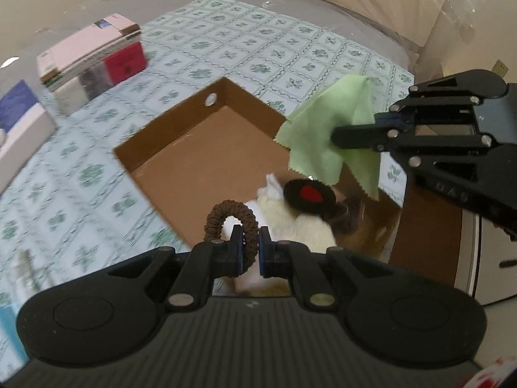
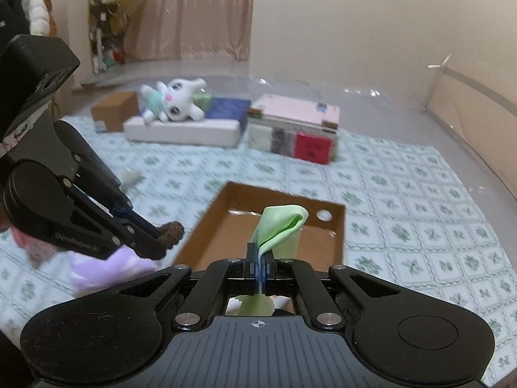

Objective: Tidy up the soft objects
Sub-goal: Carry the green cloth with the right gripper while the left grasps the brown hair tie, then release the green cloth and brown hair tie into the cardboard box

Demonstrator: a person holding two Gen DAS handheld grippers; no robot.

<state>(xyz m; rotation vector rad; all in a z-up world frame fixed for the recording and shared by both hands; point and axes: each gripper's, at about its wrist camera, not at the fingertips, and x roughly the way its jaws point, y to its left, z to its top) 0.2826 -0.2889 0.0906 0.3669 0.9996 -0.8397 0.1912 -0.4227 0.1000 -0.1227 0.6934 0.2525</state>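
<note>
Ribbed brown scrunchie [image 1: 233, 223] in left gripper [image 1: 248, 247], thin green cloth [image 2: 280, 226] in right gripper [image 2: 261, 266].

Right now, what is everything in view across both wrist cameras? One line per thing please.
Hair scrunchie: 1, brown, clamped in left gripper.
Cloth: 1, light green, pinched in right gripper.
Open cardboard box: 1, brown, mid-table on the patterned cover.
Plush in box: 1, cream with a black and red patch, at the box's near end.
White plush toy: 1, lying on the white and blue box.
White and blue box: 1, far side.
Pink-topped box: 1, far side.
Small cardboard box: 1, brown, far left.
Lilac soft item: 1, under the left gripper.
Left gripper: shut.
Right gripper: shut.
</note>
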